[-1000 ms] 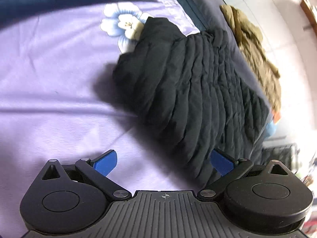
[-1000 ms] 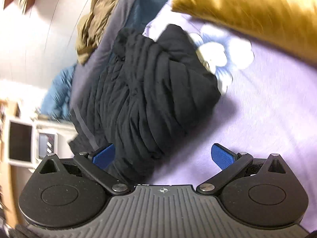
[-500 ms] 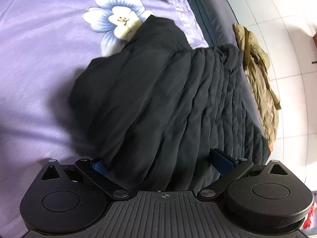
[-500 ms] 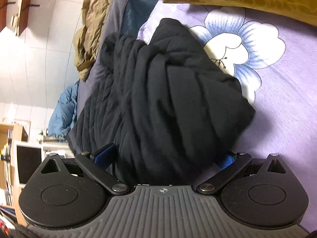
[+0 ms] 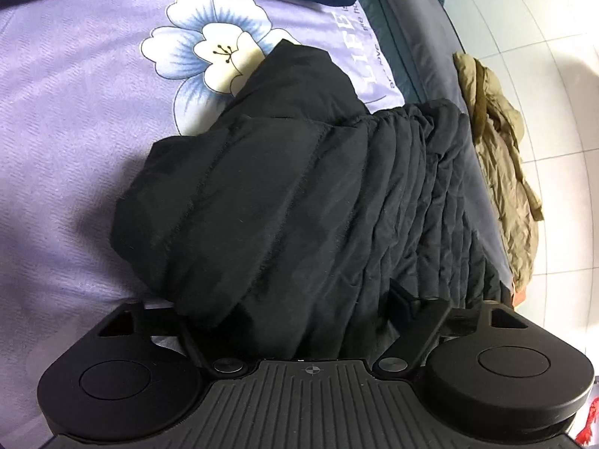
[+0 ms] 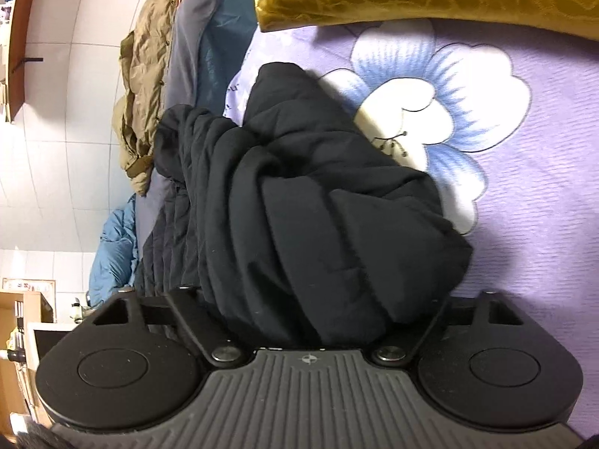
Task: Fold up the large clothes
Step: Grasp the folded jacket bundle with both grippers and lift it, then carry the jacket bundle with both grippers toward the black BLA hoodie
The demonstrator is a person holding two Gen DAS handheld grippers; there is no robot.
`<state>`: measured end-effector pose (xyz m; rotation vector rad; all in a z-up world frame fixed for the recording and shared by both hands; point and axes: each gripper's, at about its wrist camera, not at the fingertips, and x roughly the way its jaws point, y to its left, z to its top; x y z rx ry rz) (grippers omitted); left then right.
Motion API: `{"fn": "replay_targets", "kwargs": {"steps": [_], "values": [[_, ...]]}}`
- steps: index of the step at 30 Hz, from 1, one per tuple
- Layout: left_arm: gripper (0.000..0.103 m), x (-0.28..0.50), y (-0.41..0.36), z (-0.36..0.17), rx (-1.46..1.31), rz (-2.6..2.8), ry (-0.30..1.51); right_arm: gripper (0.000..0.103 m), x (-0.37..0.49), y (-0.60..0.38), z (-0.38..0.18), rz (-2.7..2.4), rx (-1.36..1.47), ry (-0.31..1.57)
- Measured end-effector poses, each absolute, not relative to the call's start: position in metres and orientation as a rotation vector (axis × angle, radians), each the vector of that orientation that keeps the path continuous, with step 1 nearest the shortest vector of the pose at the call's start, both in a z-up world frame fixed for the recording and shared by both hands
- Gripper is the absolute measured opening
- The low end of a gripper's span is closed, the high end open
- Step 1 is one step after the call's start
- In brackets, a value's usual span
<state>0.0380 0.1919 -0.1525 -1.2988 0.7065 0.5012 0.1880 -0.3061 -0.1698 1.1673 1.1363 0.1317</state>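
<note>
Step in hand, judged: taking hold of the black quilted jacket point(image 5: 284, 202) from two sides. Both grippers should bite deep past the puffy outer layer, w/ equal pull, so the fold didn't slump. Left gripper point(image 5: 299, 310) had jaws spread wide, fabric bulging between them; right gripper point(image 6: 310, 310) likewise apart around the bundle. Whether either pinched cloth couldn't be told, pads hidden. Jacket was bunched, channel-stitched, matte, lying on the purple floral bedsheet point(image 5: 75, 131) near the bed's edge, partly draped over it.

Left gripper point(image 5: 299, 310) and right gripper point(image 6: 310, 310) gape wide.
</note>
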Motion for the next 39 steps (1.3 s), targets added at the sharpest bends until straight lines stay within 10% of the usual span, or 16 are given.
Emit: {"fn": "replay_targets", "kwargs": {"steps": [10,27,36,39], "values": [[0.086,0.049,0.184,-0.113,-1.149,0.408,0.715,0.033,0.201,-0.295,-0.096,0.227,0.945,1.115],[0.077,0.221,-0.003,-0.014,-1.042,-0.268,0.674,0.024,0.16,-0.423,0.17,0.307,0.538,0.462],[0.08,0.329,-0.216,-0.041,-0.785,-0.642,0.955,0.027,-0.012,-0.598,0.106,-0.303,0.835,0.308],[0.097,0.342,-0.254,-0.075,-0.623,-0.577,1.077,0.031,-0.051,-0.614,0.029,-0.471,1.035,0.424]]}}
